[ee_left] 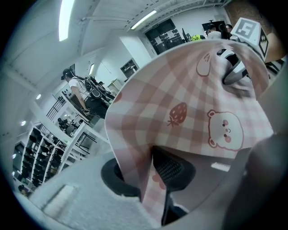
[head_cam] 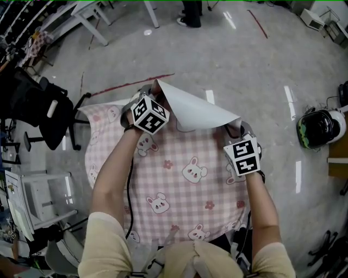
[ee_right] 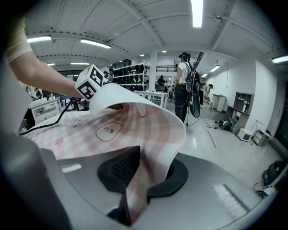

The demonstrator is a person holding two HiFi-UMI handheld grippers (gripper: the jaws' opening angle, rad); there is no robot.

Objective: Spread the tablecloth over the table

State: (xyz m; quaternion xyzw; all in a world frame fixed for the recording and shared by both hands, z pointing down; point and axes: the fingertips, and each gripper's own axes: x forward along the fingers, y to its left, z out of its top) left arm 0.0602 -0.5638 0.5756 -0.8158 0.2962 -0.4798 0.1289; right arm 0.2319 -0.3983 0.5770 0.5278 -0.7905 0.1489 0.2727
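At the left edge of the head view a black office chair [head_cam: 51, 111] stands just beside the table's corner, with a white cabinet [head_cam: 41, 198] below it in the frame and a red floor line [head_cam: 130, 82] running past the far corner. Next comes the left gripper [ee_left: 150, 179] – its jaws are clamped on a pinch of the tablecloth [head_cam: 185, 179], which hangs down between them in the left gripper view and fills most of that view, blocking the room behind.

The pink checked cloth with bear faces lies over the middle of the frame. Its far edge is lifted and curled back towards the person, white underside showing, so the edge of the table beyond is hidden. At the top centre a person [head_cam: 191, 13] stands on the grey floor, well apart.

Further right, the right gripper [ee_right: 135, 179] holds the other far corner – jaws closed on the cloth, which arches up over them. Near the right edge a dark rounded thing with green trim [head_cam: 318, 127] sits on the floor.
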